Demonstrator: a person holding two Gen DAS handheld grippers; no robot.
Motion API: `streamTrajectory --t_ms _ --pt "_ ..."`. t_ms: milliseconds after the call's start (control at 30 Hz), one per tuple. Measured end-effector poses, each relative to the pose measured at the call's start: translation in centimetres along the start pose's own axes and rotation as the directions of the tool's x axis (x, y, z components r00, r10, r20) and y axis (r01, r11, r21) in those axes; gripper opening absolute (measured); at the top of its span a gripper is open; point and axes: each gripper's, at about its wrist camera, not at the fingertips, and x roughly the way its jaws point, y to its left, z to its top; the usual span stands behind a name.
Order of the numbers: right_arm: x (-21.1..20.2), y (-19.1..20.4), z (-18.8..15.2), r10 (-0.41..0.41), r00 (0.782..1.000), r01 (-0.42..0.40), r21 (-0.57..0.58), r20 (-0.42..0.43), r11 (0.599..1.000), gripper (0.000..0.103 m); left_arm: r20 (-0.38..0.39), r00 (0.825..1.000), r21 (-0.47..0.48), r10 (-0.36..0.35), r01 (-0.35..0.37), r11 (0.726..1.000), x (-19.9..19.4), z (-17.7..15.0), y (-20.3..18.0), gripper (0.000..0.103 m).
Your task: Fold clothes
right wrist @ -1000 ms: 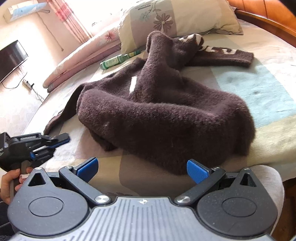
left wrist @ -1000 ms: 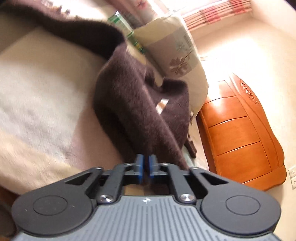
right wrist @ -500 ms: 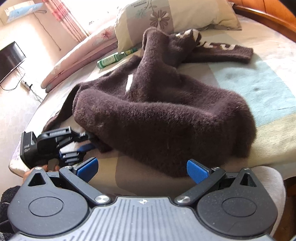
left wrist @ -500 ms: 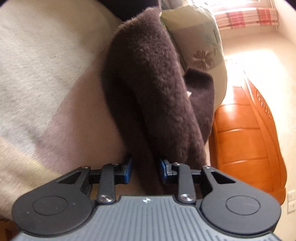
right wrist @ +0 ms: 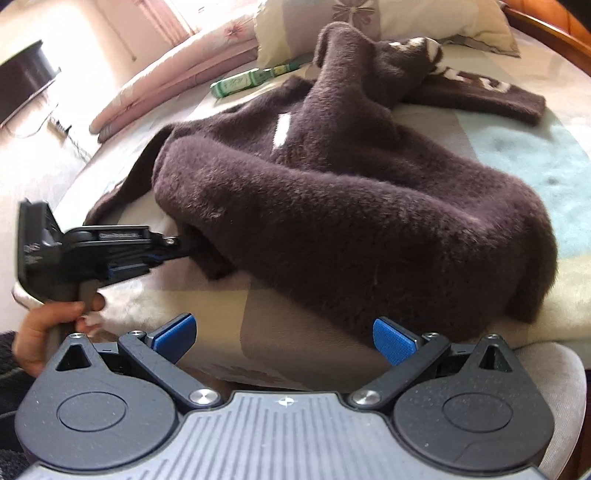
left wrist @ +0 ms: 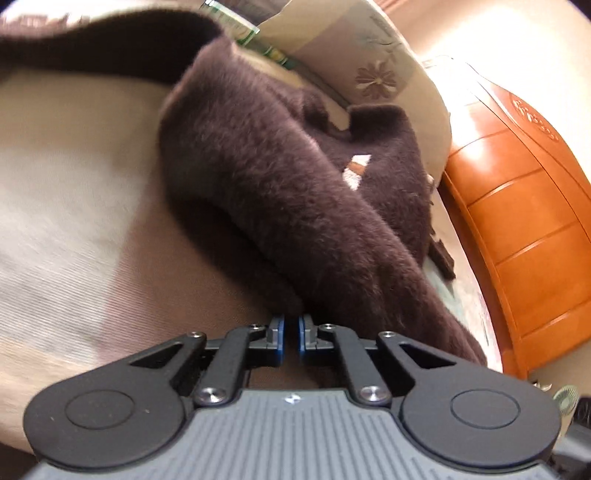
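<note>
A fuzzy dark brown sweater (right wrist: pixel 351 206) lies bunched on the bed (right wrist: pixel 517 147), one sleeve stretched to the far right. My left gripper (right wrist: pixel 177 245), held by a hand (right wrist: pixel 44 328), reaches in from the left with its tips tucked into the sweater's near-left edge. In the left wrist view the sweater (left wrist: pixel 295 184) runs away from the left gripper (left wrist: pixel 291 332), whose blue pads stand almost together, pinching the fabric at their tips. My right gripper (right wrist: pixel 284 336) stands open near the bed's front edge, nothing between its pads, and the sweater's near fold lies just beyond them.
A flowered pillow (right wrist: pixel 369 14) and a pink bolster (right wrist: pixel 166 81) lie at the far side. A green tube (right wrist: pixel 240 79) rests beside them. An orange wooden bed frame (left wrist: pixel 517 221) rims the mattress. A dark TV (right wrist: pixel 26 77) stands at the far left.
The left gripper moved in to the sweater's near-left edge, opened around the fabric, then closed on it. The right gripper stayed open and crept slightly closer to the sweater.
</note>
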Motion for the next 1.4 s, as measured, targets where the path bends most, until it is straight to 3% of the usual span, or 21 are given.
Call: streamTrajectory --t_ms 33,233,333,367,433,467,500,600,633,700,833,967,1100,1133,1200,1300,1367,1400 --pt "-0.1 0.2 0.1 0.003 1.000 -0.003 -0.005 0.001 1.000 0.103 0.006 1.000 0.017 0.002 -0.002 1.000 -0.9 -0.1 0.0 0.000" --pt "0.2 1.1 0.3 0.038 0.999 -0.038 -0.026 0.002 0.999 0.103 0.037 0.998 0.033 -0.043 0.042 0.999 -5.4 0.6 0.8 0.000" --pt "0.8 2.2 0.4 0.075 0.997 -0.074 -0.073 0.006 0.995 0.103 0.015 1.000 0.094 0.028 -0.029 0.995 -4.0 0.9 -0.9 0.001" --pt "0.9 2.8 0.4 0.086 0.996 -0.084 -0.109 0.020 0.990 0.103 0.008 0.998 0.125 0.056 -0.057 0.990 -3.6 1.0 -1.6 0.008" --pt "1.1 4.2 0.4 0.113 0.992 -0.102 -0.199 0.047 0.975 0.103 0.014 0.993 0.197 0.119 -0.119 0.973 -3.4 0.6 -2.5 0.033" --pt "1.4 4.9 0.4 0.118 0.991 -0.101 -0.248 0.057 0.963 0.102 0.027 0.987 0.229 0.156 -0.158 0.960 -3.4 0.3 -2.9 0.054" --pt "1.8 5.5 0.3 0.108 0.993 -0.088 -0.288 0.056 0.954 0.099 0.041 0.980 0.260 0.192 -0.196 0.945 -3.4 0.0 -3.4 0.066" --pt "3.7 7.1 0.3 0.092 0.995 -0.072 -0.393 0.032 0.917 0.072 0.083 0.969 0.326 0.234 -0.248 0.912 -3.5 -0.3 -4.5 0.069" --pt "4.3 7.7 0.2 0.088 0.996 -0.071 -0.426 0.021 0.902 0.061 0.091 0.967 0.343 0.238 -0.255 0.904 -3.7 -0.3 -4.7 0.070" --pt "5.6 8.9 0.1 0.065 0.998 -0.047 -0.500 0.017 0.865 0.055 0.109 0.963 0.378 0.246 -0.269 0.886 -4.1 -0.2 -5.1 0.076" --pt "7.8 11.8 -0.5 -0.013 0.997 0.058 -0.658 0.074 0.750 0.055 0.117 0.949 0.483 0.294 -0.313 0.818 -4.8 -0.1 -5.9 0.079" --pt "10.2 13.4 -1.3 -0.114 0.981 0.196 -0.775 0.160 0.601 0.055 0.085 0.943 0.559 0.322 -0.313 0.768 -5.1 -0.2 -6.1 0.082" --pt "11.9 14.0 -1.4 -0.179 0.966 0.253 -0.817 0.186 0.519 0.055 0.065 0.937 0.605 0.344 -0.311 0.733 -4.9 -0.2 -6.1 0.083" --pt "12.2 14.1 -1.4 -0.188 0.963 0.261 -0.824 0.190 0.503 0.054 0.057 0.939 0.608 0.340 -0.302 0.734 -4.8 -0.1 -6.0 0.083" --pt "12.6 14.1 -1.1 -0.181 0.963 0.265 -0.826 0.200 0.497 0.054 0.057 0.943 0.601 0.328 -0.294 0.743 -5.0 0.1 -5.9 0.083" --pt "13.4 14.1 0.1 -0.170 0.965 0.260 -0.811 0.200 0.524 0.054 0.067 0.946 0.585 0.318 -0.296 0.755 -5.3 0.5 -5.7 0.083" --pt "13.8 14.1 1.0 -0.164 0.971 0.239 -0.791 0.177 0.563 0.046 0.076 0.945 0.579 0.319 -0.302 0.757 -5.6 0.6 -5.5 0.083" --pt "13.9 14.1 1.2 -0.165 0.972 0.233 -0.783 0.167 0.577 0.036 0.082 0.944 0.577 0.320 -0.307 0.757 -5.9 0.6 -5.4 0.083"
